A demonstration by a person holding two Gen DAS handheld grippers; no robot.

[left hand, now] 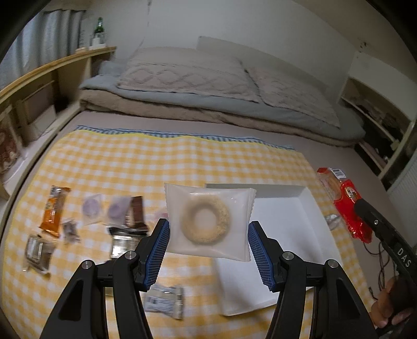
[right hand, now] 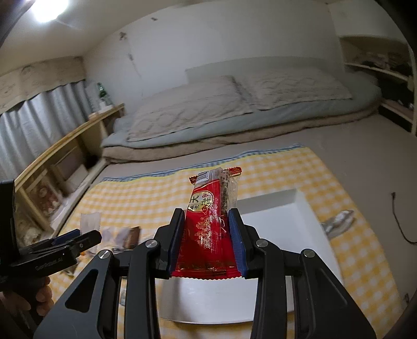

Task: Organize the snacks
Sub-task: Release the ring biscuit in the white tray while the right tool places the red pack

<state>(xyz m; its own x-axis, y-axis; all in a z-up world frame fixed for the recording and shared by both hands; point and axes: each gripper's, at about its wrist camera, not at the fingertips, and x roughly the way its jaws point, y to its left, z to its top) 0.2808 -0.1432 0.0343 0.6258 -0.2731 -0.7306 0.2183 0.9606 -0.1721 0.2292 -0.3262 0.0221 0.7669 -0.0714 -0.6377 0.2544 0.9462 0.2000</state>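
Left gripper (left hand: pixel 208 229): jaws part-spread, pinching the side edges of the doughnut packet (left hand: pixel 208 221), held above the near-left corner of the white tray (left hand: pixel 294 234).
Doughnut packet: frosted translucent film with crimped side seams; a pale, crumb-coated ring inside.
Right gripper (right hand: pixel 207 234): jaws pinching the red snack pack (right hand: pixel 208 229) lengthwise, above the tray.
Red snack pack: glossy red foil with gold characters, a clear end and serrated seals.
White tray: shallow, square, matte, with raised walls; lies on the checked cloth (left hand: pixel 182 161).
Checked cloth: yellow-and-white gingham with a blue-striped far edge, spread on the floor.
Left wrist view only: orange wrapper (left hand: pixel 53 208), two clear packets with purple discs (left hand: pixel 104 211) and a brown bar (left hand: pixel 135 213), all near the cloth's left edge.
Right wrist view only: ceiling lamp (right hand: pixel 49 7).
Both views: bedding (left hand: pixel 208 86) beyond the cloth's far edge.
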